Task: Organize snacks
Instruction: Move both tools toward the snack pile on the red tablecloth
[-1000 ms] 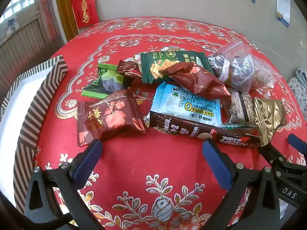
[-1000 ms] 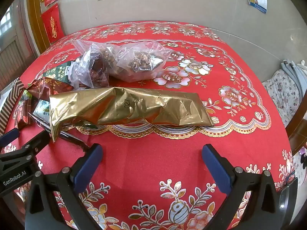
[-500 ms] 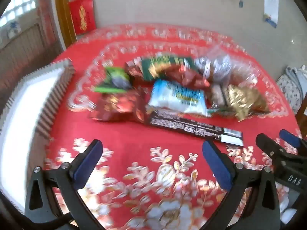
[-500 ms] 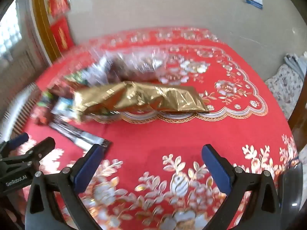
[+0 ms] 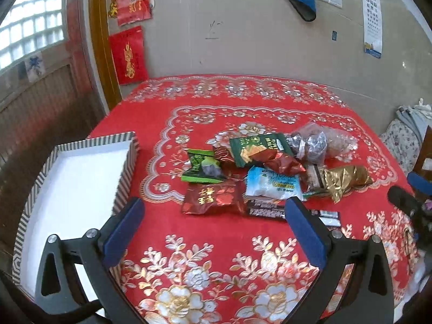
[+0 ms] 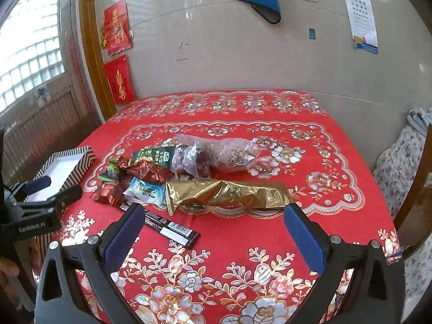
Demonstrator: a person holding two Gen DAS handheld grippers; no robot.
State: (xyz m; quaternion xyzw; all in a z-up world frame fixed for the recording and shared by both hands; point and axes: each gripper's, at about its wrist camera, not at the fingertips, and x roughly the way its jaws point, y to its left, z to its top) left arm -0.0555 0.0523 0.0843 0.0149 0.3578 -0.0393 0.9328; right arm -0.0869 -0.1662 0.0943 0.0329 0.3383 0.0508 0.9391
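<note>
just ahead of the right gripper, whose jaws stand wide apart and hold nothing, the black stick packet lies flat on the red floral tablecloth, its far end tucked under the heap. it is thin and slick, so a pinch from above could slide off it or catch the cloth. just beyond it the long gold foil pack lies crosswise, leaning on the blue-white sachima packet; dragging either could tumble the pile. the left gripper is likewise spread and empty, with the dark red packet just past its fingertips. to its left sits the striped box, white inside and bare. farther off, the clear bags are loose and floppy; gripped by a corner they may sag and spill.
</note>
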